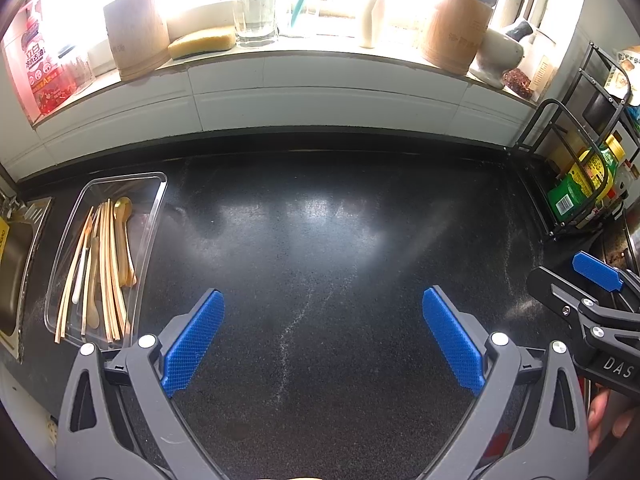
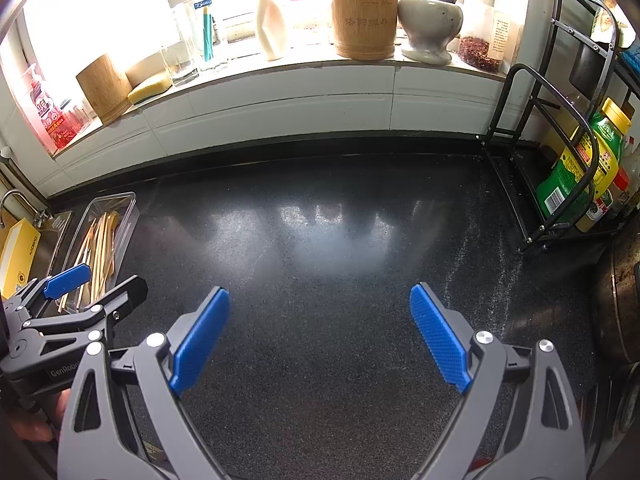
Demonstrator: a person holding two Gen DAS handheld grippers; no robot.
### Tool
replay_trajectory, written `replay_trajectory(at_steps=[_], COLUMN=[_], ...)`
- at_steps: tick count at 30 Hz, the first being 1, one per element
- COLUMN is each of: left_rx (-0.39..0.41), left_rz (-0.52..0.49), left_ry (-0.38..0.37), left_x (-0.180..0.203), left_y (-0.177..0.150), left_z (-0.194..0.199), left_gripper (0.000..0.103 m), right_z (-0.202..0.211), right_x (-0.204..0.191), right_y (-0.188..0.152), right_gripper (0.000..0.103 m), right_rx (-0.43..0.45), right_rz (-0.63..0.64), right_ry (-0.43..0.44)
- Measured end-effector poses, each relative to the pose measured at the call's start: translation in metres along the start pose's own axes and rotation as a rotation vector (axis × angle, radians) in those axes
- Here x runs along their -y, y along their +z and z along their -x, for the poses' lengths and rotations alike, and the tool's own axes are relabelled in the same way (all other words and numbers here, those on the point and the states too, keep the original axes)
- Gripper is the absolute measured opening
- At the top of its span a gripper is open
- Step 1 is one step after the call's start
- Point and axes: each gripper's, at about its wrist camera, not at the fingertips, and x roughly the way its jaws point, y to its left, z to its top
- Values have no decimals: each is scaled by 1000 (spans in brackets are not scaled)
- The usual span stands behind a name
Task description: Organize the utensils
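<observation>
Black speckled stone formed the tabletop (image 1: 320, 240), bare across its middle. At its left edge, just beside the sink (image 1: 16, 264), lay a clear plastic tray (image 1: 156, 200) holding the utensils: a bundle of wooden chopsticks (image 1: 108, 272), a wooden spoon (image 1: 124, 236) and one white-handled piece too small to identify. These were judged light, stiff and thin, liable to roll or slip between smooth pads, and best taken near mid-length, one or two at a time; the tray itself looked light and likely to slide if nudged. The left gripper (image 1: 324, 336) and the right gripper (image 2: 320, 332) hovered above the bare stone, well apart from the tray, fingers (image 2: 200, 340) spread wide and empty.
</observation>
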Motion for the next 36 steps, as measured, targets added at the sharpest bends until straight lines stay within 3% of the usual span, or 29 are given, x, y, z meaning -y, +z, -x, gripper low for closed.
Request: replay_trajectory(at_steps=[36], left_rx=[-3], left_rz=[-1], left_ry=[3], left_x=[-5], left_y=[2], left_z=[-4], left_gripper=[97], right_z=[-8], right_x=[-5], right_y=[6], right_gripper=[89], right_rx=[-8], right_rz=[-4], right_ry=[1])
